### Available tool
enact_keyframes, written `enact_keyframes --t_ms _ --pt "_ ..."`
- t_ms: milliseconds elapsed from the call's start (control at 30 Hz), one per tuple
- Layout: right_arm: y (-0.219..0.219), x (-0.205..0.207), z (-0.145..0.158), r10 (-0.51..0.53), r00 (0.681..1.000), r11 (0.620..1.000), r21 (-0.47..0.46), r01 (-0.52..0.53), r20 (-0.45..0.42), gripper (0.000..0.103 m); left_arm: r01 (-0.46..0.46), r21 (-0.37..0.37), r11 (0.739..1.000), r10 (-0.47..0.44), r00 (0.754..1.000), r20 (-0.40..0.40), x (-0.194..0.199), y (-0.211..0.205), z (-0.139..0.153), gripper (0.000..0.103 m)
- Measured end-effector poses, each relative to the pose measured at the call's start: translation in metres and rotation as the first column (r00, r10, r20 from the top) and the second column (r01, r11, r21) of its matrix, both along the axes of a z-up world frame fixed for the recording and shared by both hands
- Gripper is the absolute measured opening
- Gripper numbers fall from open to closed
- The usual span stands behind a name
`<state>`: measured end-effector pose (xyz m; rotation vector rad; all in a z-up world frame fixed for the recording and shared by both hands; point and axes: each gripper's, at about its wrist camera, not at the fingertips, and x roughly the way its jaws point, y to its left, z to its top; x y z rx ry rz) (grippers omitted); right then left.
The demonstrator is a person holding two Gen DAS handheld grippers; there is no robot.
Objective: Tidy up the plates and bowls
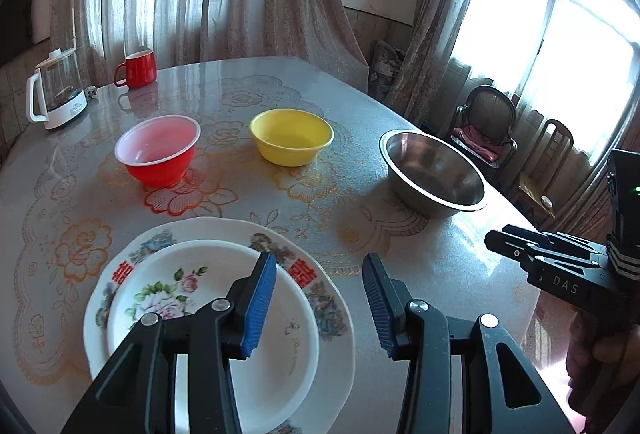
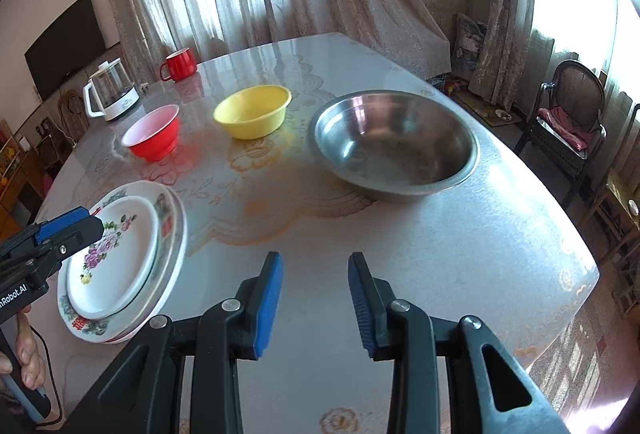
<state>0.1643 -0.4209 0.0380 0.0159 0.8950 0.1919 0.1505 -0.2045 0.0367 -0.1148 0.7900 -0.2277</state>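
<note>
I see the left gripper (image 1: 319, 300) with fingers released, nothing between them, one blue pad over the small plate (image 1: 212, 330) stacked on the big plate (image 1: 332, 318). The right gripper (image 2: 315, 304) fingers are also released over bare tabletop (image 2: 320, 226). Beyond the fingers stand the red bowl (image 1: 158, 156), yellow bowl (image 1: 291, 136) and steel bowl (image 2: 394, 144).

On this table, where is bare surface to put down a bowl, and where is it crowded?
Bare tabletop lies in front of the steel bowl, toward the near right corner, and between that bowl and the stacked plates. The far middle behind the yellow bowl is also bare. The left is crowded: red bowl, kettle, red mug.
</note>
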Motion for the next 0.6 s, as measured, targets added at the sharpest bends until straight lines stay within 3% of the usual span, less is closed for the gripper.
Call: enact_keyframes --t_ms 167,300,500,600 --pt "-0.047 0.034 0.012 -0.071 0.997 0.997 0.000 0.071 0.036 0.034 0.017 -0.014 1.000 -0.018 0.999 -0.037 0.031 -0.042 -0.005 0.046" --pt "-0.086 0.060 0.014 -0.136 0.990 0.989 0.055 0.134 0.028 0.034 0.022 -0.042 0.999 -0.025 0.997 -0.073 0.050 -0.067 -0.013 0.046" --pt "-0.115 0.090 0.006 -0.156 0.988 0.984 0.093 0.154 0.014 0.035 0.009 -0.061 0.998 -0.016 0.994 -0.108 0.073 -0.093 -0.022 0.046" --pt "-0.121 0.100 -0.002 -0.151 0.989 0.981 0.119 0.151 -0.004 0.035 -0.018 -0.090 0.996 0.006 0.991 -0.132 0.084 -0.094 -0.027 0.056"
